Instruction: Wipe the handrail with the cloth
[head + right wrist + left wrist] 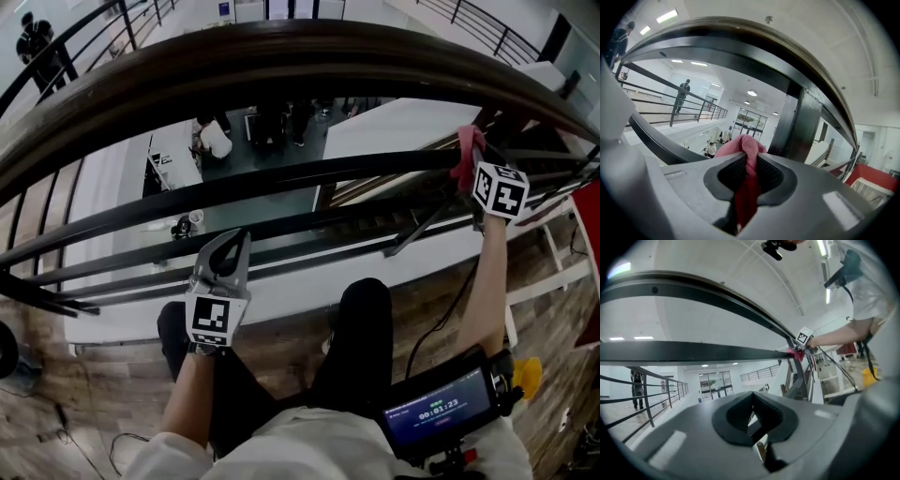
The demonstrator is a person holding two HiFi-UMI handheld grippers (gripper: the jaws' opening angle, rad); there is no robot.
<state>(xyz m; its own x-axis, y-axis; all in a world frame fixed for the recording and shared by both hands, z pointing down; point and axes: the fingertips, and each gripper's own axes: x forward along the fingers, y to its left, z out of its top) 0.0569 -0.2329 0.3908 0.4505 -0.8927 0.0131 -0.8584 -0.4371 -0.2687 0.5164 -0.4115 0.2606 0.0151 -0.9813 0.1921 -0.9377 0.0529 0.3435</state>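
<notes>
I see my right gripper (472, 171) holding the cloth (466, 148) at a bar (281, 179) below the handrail (281, 52) — left gripper (232, 247) hangs well apart.

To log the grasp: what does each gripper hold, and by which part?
The right gripper pinches the cloth at a bunched fold; the left gripper, jaws shut, holds nothing.

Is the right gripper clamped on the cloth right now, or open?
Clamped. The right gripper has its jaws closed on the bunched pink cloth, which pokes out past them.
</notes>
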